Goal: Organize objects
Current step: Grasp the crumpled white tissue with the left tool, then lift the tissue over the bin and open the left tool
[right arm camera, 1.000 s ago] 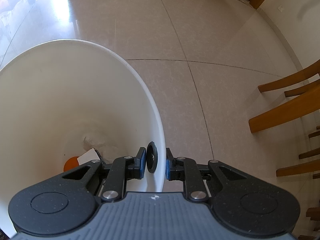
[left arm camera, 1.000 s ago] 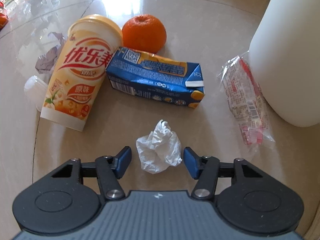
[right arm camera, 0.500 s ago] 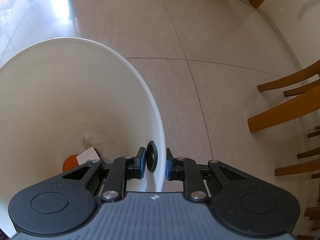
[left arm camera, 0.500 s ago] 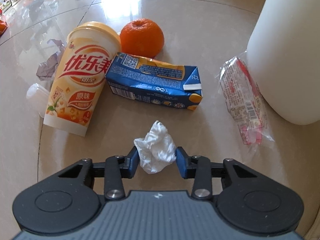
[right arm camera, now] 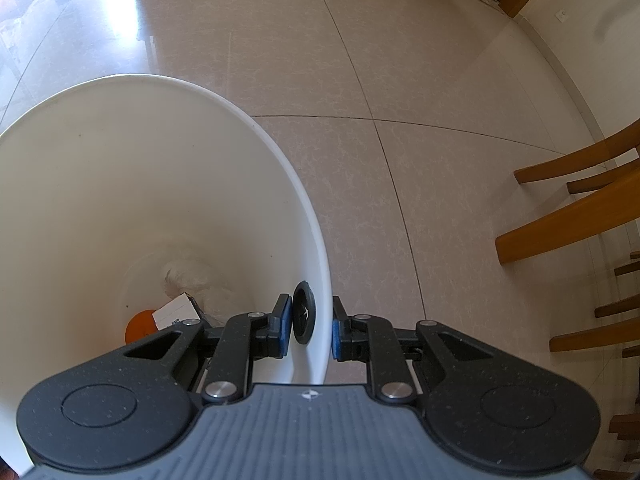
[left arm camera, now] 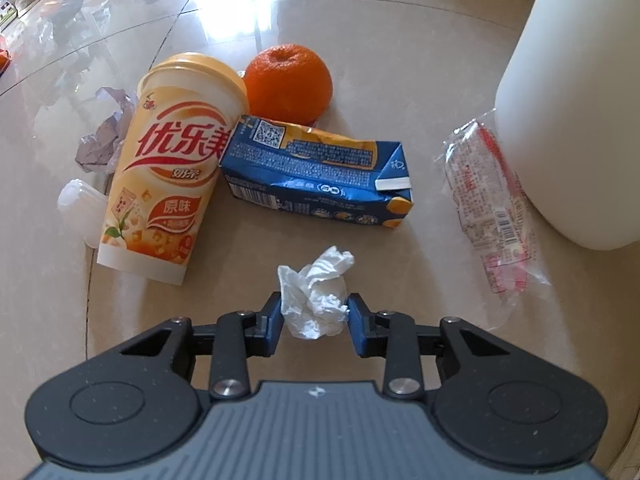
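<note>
Two tools share the job: my right tool (right arm camera: 308, 330) clamps the rim of the white bin (right arm camera: 160, 184), steadying it to receive litter, while my left tool (left arm camera: 314, 318) is closed about halfway onto the crumpled tissue (left arm camera: 316, 296) on the surface (left arm camera: 360, 52), seemingly pinching it, near the blue carton (left arm camera: 316, 174).

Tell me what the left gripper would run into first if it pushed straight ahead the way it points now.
The left gripper, shut on the crumpled tissue, would probably carry it into the blue carton lying flat just ahead. The depth between them is hard to judge.
</note>
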